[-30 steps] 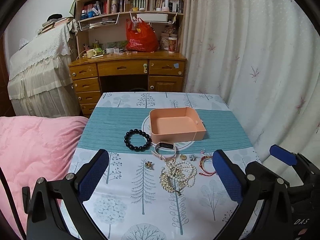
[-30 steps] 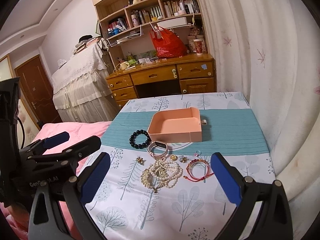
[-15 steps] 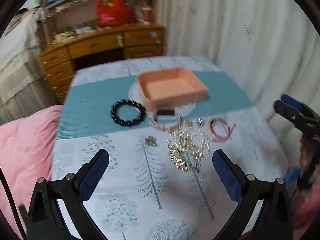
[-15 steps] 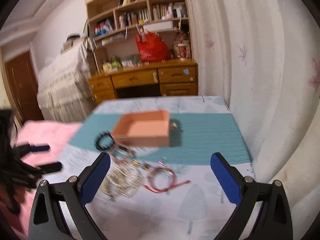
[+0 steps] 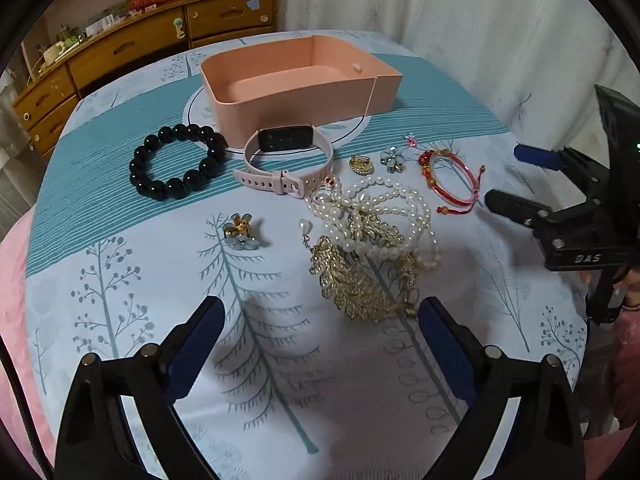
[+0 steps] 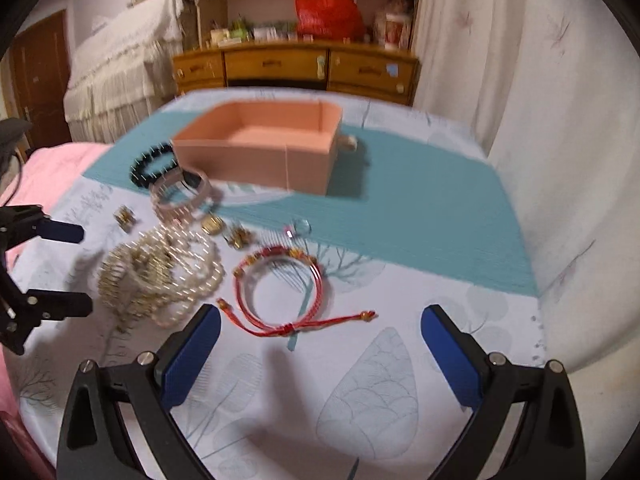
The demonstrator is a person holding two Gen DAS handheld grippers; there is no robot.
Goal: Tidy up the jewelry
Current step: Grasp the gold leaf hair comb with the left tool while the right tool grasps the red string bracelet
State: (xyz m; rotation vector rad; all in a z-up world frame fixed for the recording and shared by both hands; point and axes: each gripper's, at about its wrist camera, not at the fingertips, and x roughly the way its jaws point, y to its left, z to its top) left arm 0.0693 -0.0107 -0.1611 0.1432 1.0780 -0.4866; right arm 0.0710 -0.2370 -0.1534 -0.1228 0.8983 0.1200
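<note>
An empty pink box (image 5: 300, 80) stands on the table's teal stripe; it also shows in the right wrist view (image 6: 260, 140). In front of it lie a black bead bracelet (image 5: 176, 162), a pink smartwatch (image 5: 288, 156), a pearl necklace (image 5: 376, 216) tangled with gold chain (image 5: 352, 284), a flower brooch (image 5: 240, 232), small charms (image 5: 390, 160) and a red cord bracelet (image 5: 452, 180). My left gripper (image 5: 320, 340) is open and empty, low over the table just short of the gold chain. My right gripper (image 6: 320, 344) is open and empty, just short of the red cord bracelet (image 6: 280, 284).
The table wears a tree-print cloth (image 5: 280, 360). A pink blanket (image 6: 52, 168) lies to the left. A wooden desk with drawers (image 6: 296, 68) and shelves stands behind. A white curtain (image 6: 540, 120) hangs along the right edge. Each gripper shows at the other view's side.
Both grippers have dropped down and forward toward the jewelry. The left now hangs near the pearl and chain pile, the right near the red cord bracelet. Both stay open.
</note>
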